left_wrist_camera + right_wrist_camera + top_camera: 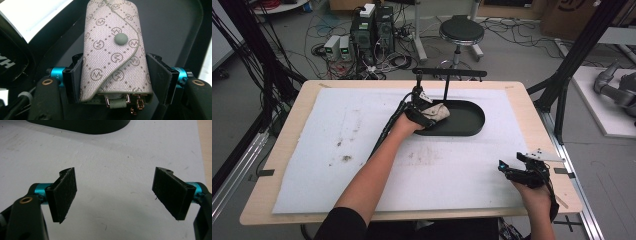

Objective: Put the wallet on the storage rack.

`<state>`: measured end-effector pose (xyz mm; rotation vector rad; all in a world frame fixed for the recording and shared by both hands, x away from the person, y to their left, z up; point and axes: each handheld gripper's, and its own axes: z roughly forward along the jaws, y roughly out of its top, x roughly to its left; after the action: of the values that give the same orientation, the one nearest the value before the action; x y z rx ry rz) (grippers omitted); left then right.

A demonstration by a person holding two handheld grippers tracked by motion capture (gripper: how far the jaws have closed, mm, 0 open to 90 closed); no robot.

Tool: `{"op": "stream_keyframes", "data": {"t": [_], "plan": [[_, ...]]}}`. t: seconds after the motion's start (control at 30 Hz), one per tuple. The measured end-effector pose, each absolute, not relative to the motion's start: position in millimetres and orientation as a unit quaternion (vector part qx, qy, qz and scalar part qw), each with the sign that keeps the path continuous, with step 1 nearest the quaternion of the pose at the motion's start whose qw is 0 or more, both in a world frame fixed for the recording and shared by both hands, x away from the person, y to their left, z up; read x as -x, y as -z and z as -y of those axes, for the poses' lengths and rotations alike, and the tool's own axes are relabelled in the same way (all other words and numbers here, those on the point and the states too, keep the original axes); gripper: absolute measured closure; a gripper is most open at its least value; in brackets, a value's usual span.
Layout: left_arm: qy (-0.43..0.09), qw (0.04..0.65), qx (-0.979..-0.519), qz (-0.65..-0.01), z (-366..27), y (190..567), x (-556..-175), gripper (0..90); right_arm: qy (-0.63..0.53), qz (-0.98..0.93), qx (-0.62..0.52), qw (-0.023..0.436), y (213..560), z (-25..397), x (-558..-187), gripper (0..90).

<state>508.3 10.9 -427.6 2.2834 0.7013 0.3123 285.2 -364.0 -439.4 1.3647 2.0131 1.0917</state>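
Observation:
A beige patterned key pouch point(112, 50) with a grey snap button sits between the jaws of my left gripper point(115, 75), which is shut on its lower half. Metal key hooks show at its bottom end. In the high view the left gripper point(424, 107) holds the pouch point(438, 111) over the left end of a black oval tray point(469, 122); the tray's dark floor point(175, 30) lies behind the pouch. My right gripper point(507, 167) rests near the table's front right, open, with nothing between its pads point(63, 195); bare white mat lies under it.
A white mat point(362, 150) covers the wooden table point(287, 205). A black T-shaped stand point(447, 74) rises just behind the tray. The tray's near rim point(87, 126) lies ahead of the right gripper. Beyond the table, a stool and computers stand on the floor among cables.

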Motion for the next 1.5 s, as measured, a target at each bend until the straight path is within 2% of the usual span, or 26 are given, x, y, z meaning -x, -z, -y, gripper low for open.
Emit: {"op": "stream_keyframes", "data": {"t": [0.2, 0.57, 0.97, 1.5], "plan": [[-0.113, 0.344, -0.888, -0.283, -9.6, 434.1, -510.2, 32.8, -0.397, -0.736, -0.495, 0.237, 440.1, 364.2, -285.9, 20.3], [-0.116, 0.356, -0.883, -0.284, -15.7, 424.2, -508.2, 25.8, -0.396, -0.735, -0.497, 0.237, 439.7, 363.5, -285.4, 20.3], [-0.125, 0.397, -0.866, -0.276, -25.9, 397.8, -496.3, 23.9, -0.397, -0.736, -0.495, 0.236, 439.2, 361.2, -287.1, 20.3], [-0.144, 0.444, -0.841, -0.273, -90.5, 374.3, -438.7, 23.5, -0.399, -0.746, -0.481, 0.229, 439.2, 349.4, -296.2, 20.3]]}}
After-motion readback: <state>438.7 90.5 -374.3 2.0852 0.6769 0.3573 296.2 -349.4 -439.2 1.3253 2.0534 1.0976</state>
